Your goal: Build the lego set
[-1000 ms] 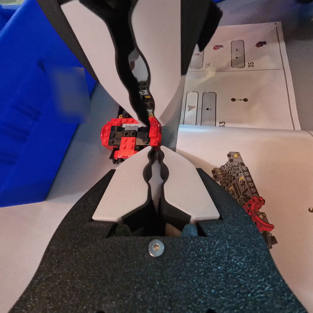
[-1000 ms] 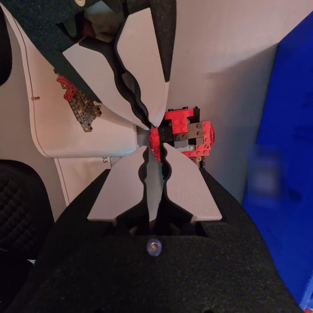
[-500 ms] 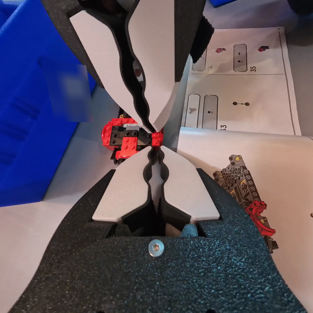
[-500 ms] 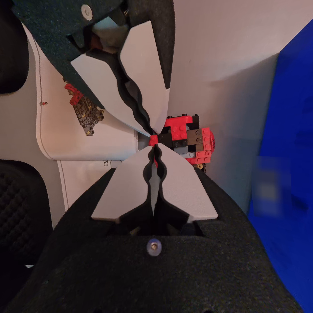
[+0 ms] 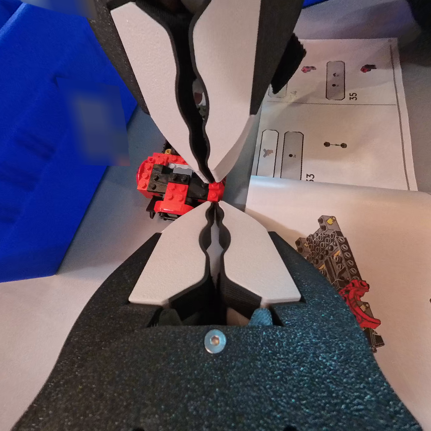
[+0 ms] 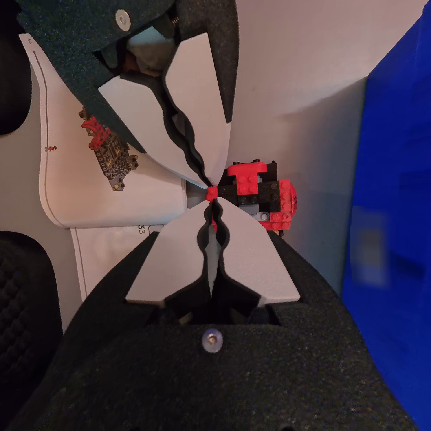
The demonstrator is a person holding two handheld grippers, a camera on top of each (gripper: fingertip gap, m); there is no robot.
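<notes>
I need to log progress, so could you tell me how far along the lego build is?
Partly done: the red and black model already stands assembled on the table. In hand: the left gripper and right gripper, both shut, meet at its small red end brick. The open instruction booklet suggests further steps remain.

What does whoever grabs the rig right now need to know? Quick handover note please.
Left tongs: closed, tips pressed against the near side of the small red end brick of the red-and-black lego car model.
Right tongs: closed, tips meeting the same brick from the opposite side.
Model sits on the pale grey table, between the blue plastic bin and the open white paper instruction booklet.
Done: the car body is largely assembled.
Left: whether the end brick is fully seated cannot be told; press to confirm, then probably move on to the booklet's next steps.
</notes>
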